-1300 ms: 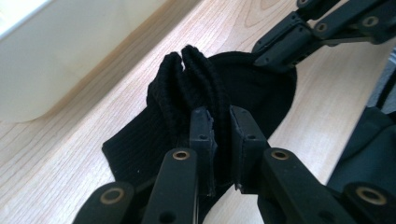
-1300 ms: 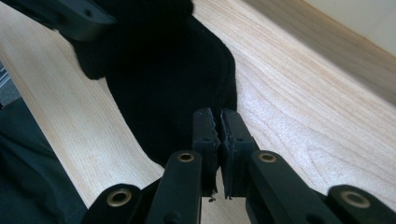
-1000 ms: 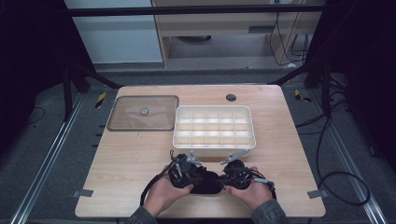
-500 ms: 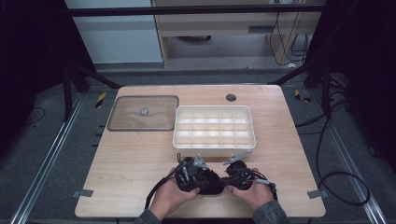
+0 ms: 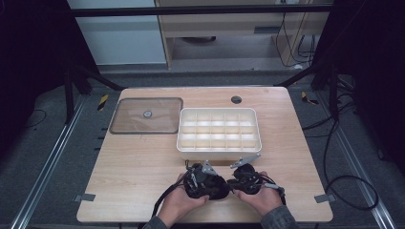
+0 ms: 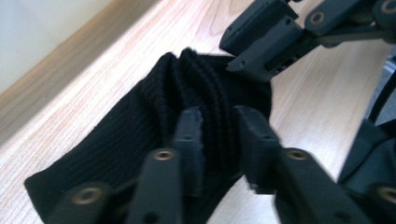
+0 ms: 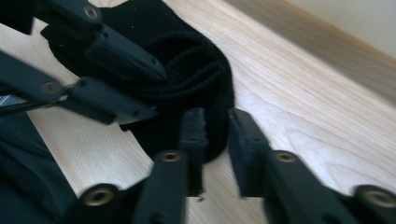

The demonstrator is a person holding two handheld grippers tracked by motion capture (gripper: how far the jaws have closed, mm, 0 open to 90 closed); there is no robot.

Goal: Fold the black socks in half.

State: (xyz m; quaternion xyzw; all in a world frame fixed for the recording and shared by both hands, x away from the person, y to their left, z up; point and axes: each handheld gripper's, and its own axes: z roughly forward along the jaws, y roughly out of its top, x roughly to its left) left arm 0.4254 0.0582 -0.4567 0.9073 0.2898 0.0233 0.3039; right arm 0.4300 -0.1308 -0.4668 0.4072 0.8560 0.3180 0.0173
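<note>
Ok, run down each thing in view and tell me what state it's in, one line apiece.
Black knit sock: bunched into folds, lying on the table.
Left gripper: jaws just opened a little, fabric between them, not clamped.
Right gripper: jaws slightly apart at the sock's edge, just reopened, not clamped.
White compartment box: uncovered, compartments look empty.
Clear lid: off the box, flat on the table beside it.
Wooden table: level.
</note>
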